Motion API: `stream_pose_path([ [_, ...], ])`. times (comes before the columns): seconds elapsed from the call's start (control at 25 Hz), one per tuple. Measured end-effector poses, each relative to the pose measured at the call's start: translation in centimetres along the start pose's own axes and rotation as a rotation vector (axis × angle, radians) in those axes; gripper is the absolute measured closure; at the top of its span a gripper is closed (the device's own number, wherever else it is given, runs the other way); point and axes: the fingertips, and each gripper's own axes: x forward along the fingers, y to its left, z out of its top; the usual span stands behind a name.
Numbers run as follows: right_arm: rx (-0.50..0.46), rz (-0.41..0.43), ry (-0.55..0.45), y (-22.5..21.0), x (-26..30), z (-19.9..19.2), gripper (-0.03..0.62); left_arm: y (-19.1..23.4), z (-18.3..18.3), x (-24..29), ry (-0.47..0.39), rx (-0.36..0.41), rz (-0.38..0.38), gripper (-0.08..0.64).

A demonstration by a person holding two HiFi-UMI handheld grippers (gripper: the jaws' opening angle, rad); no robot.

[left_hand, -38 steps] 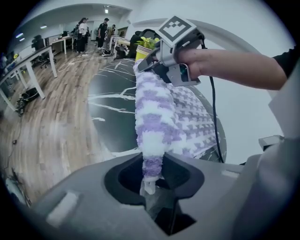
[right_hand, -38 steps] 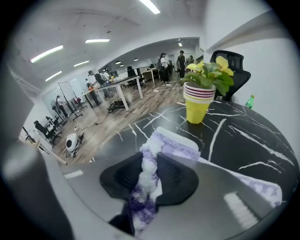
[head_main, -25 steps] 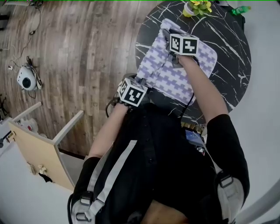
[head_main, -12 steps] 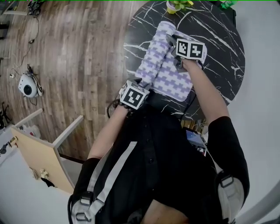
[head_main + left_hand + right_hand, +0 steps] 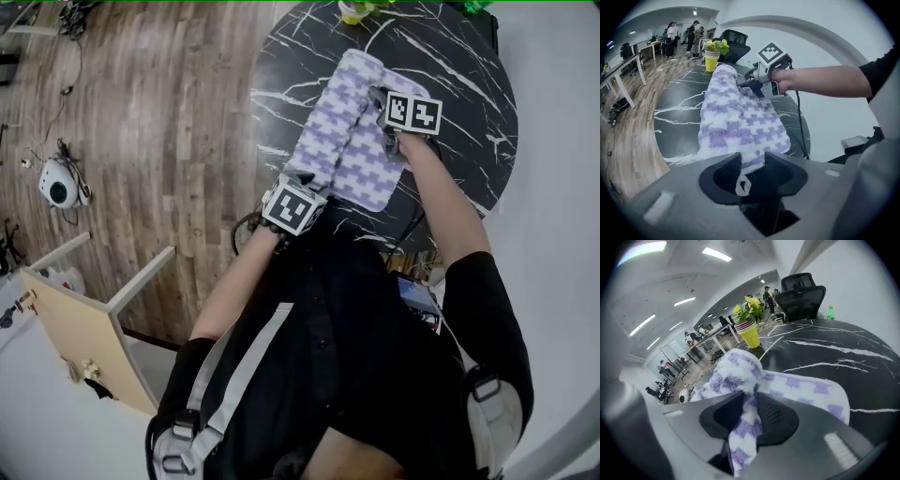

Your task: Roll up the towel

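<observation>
I had the towel (image 5: 349,141) on the round, dark marble worktop (image 5: 459,84), laid lengthwise in line with the yellow pot (image 5: 354,11). Its far end lay near the pot without touching it, and its other end reached the worktop's rim farthest from the pot. One long side was rolled into a thick, fluffy ridge that pointed toward the pot. The rest lay flat beside it, showing purple and white checks.

My left gripper (image 5: 752,161) was at the towel's end farthest from the pot. Its jaws had just been opening a little, and the towel's white hem was between them, pinched, with a small loop tag hanging in the gap. In the head view this gripper's marker cube sat right at the rim on the side away from the pot.

My right gripper (image 5: 751,401) was at the towel's end nearer the pot, on the flat side of the ridge. It was clamped on a fold of checked cloth that hung down between the jaws. The end of the ridge bulged just past its tips, between it and the pot.

A black chair (image 5: 801,289) and a green bottle (image 5: 830,312) stood beyond the pot.
</observation>
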Motion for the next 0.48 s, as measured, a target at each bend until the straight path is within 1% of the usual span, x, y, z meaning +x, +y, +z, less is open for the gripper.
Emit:
stream_pose_path([
  [0.08,0.001,0.009,-0.014,0.2,-0.4,0.3,0.488,-0.5,0.4,-0.3,-0.022,-0.029,-0.013,0.39],
  [0.16,-0.007,0.013,-0.03,0.4,-1.0,0.8,0.488,-0.6,1.0,-1.2,-0.05,-0.047,-0.005,0.39],
  [0.24,-0.027,0.012,-0.056,0.8,-1.8,1.7,0.488,0.0,1.6,-2.3,-0.081,-0.053,0.025,0.39],
  [0.36,-0.074,0.024,-0.112,2.1,-3.0,3.8,0.488,1.9,2.1,-3.7,-0.117,-0.069,0.084,0.39],
  [0.48,-0.117,0.061,-0.136,4.5,-3.2,5.3,0.488,4.4,1.8,-4.1,-0.114,-0.098,0.129,0.39],
])
